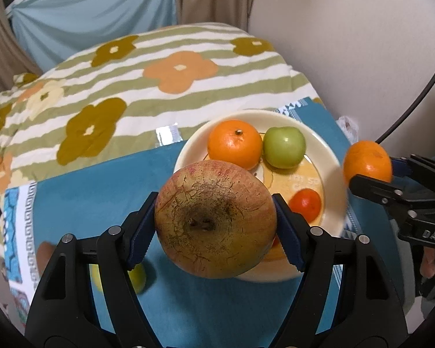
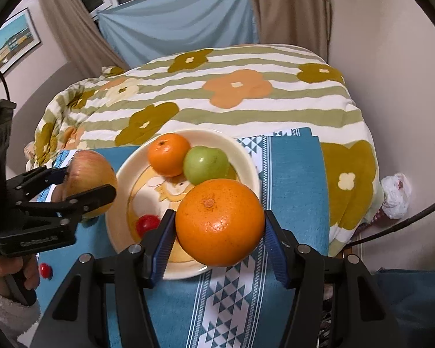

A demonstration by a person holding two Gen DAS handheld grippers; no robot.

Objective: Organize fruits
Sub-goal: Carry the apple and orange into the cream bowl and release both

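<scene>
Clamped in the left gripper [image 1: 216, 226], a russet apple [image 1: 215, 219] hides the plate's [image 1: 329, 156] near rim, while the right gripper [image 2: 219, 232] grips an orange [image 2: 219, 222].

two oranges [image 2: 219, 222] [image 2: 168, 154], two apples [image 2: 90, 182] [image 2: 206, 164], one plate [image 2: 248, 156]
</scene>
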